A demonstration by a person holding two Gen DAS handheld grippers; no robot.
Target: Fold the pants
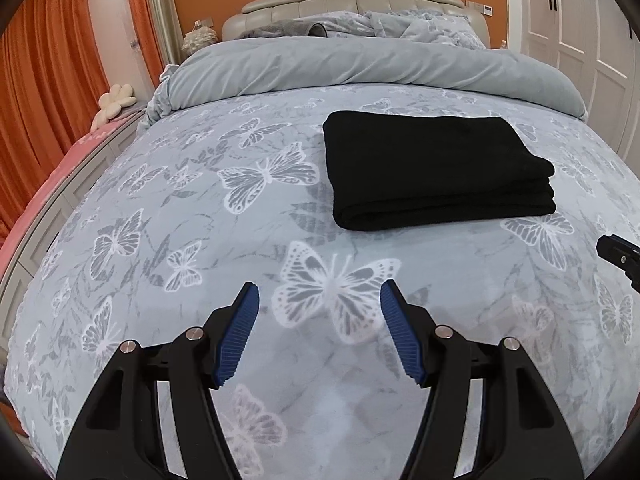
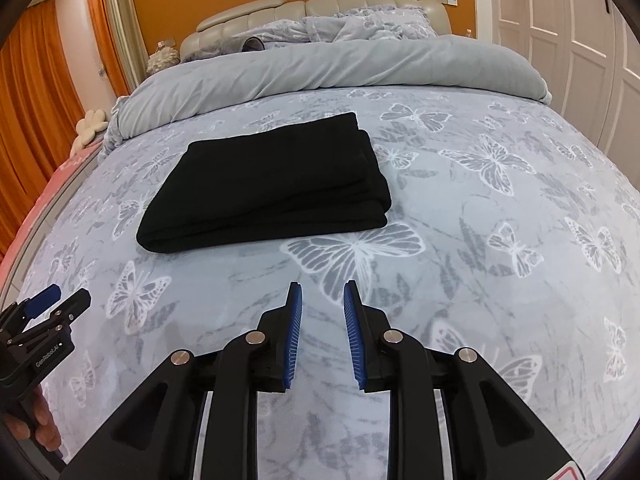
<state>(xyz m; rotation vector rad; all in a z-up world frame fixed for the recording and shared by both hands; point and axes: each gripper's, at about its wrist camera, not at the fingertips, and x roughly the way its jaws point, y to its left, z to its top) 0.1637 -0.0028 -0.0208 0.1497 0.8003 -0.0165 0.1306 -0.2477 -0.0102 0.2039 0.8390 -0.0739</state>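
Observation:
The black pants (image 1: 432,172) lie folded into a thick rectangle on the butterfly-print bed cover (image 1: 200,220); they also show in the right wrist view (image 2: 272,188). My left gripper (image 1: 320,292) is open and empty, held above the cover in front of the pants. It also shows at the left edge of the right wrist view (image 2: 64,300). My right gripper (image 2: 322,294) is open and empty, in front of the pants' right corner, apart from them. Its tip shows at the right edge of the left wrist view (image 1: 618,258).
A rolled grey duvet (image 1: 360,64) lies across the bed behind the pants, with pillows (image 1: 420,26) and a padded headboard (image 1: 352,4) beyond. Orange curtains (image 1: 44,100) hang at the left, white wardrobe doors (image 1: 580,40) stand at the right.

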